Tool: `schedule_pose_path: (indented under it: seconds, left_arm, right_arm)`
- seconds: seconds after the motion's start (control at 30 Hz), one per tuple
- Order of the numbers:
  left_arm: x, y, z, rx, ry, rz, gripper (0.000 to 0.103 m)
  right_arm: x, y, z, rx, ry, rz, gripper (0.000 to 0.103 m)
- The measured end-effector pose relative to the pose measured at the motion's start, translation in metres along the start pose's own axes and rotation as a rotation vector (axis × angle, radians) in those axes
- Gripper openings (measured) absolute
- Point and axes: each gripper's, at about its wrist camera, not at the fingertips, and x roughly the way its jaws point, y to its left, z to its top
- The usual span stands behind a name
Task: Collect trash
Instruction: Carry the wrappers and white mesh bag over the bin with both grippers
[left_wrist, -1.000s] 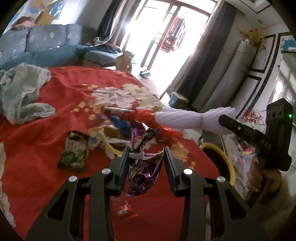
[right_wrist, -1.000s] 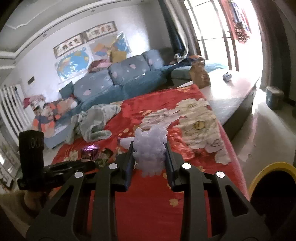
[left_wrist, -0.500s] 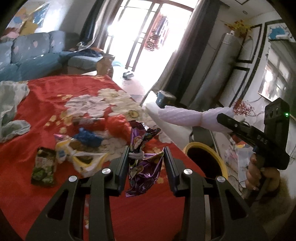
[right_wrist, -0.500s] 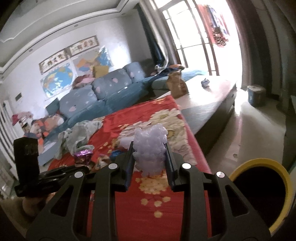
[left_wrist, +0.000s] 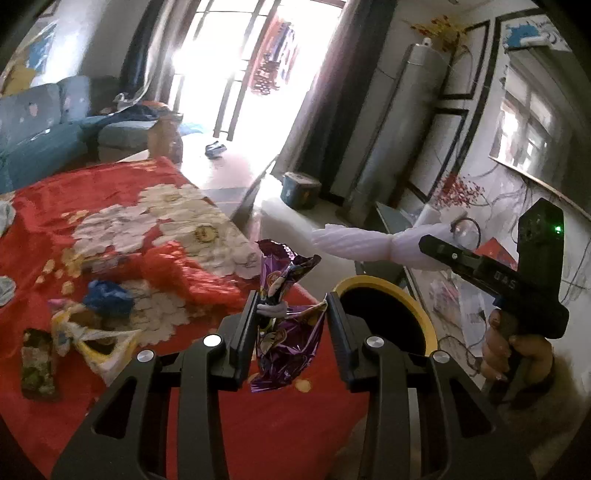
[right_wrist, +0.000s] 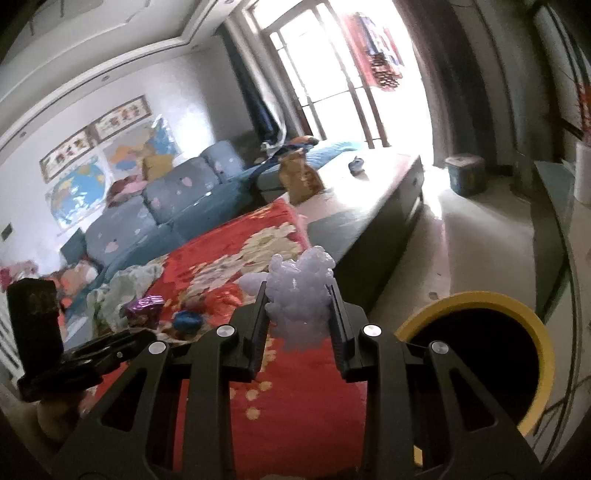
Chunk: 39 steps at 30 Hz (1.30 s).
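Bin interior reads solid black in both views, contents can't be made out; its rim is cut off by the left tongs (left_wrist: 290, 312) in the left view and by the frame edge in the right one. Left tongs pinching a crumpled purple foil wrapper (left_wrist: 284, 325), held above the red floral tabletop (left_wrist: 110, 206) edge, just beside the yellow-rimmed bin (left_wrist: 384, 286). Right tongs (right_wrist: 297, 306) clamped on a white bubbly plastic wad (right_wrist: 299, 295), its long twisted tail sticking out ahead in the left view (left_wrist: 354, 243), up over the bin (right_wrist: 476, 299). Versus 0.5 s ago: both views have swung toward the bin, its opening is bigger in frame and closer to both loads; grips unchanged. Left on the tabletop: blue crumpled scrap (left_wrist: 107, 297), yellow-white wrapper (left_wrist: 96, 339), dark green packet (left_wrist: 37, 365), partly cut by the lens edge. Grey-green cloth (right_wrist: 125, 291) heaped further back, blurred.
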Motion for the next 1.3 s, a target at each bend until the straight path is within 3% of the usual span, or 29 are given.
schedule_pose_path:
  seconds: [0.57,1.3]
  left_arm:
    - [0.052,-0.059,0.0,0.1,0.06,-0.076,0.035]
    - [0.128,-0.115,-0.018,0.186,0.181,-0.159,0.035]
  right_arm:
    - [-0.018,-0.065,-0.011,0.116,-0.039,-0.174,0.023]
    - [-0.016,-0.132,-0.031,0.246,0.017,-0.367,0.023]
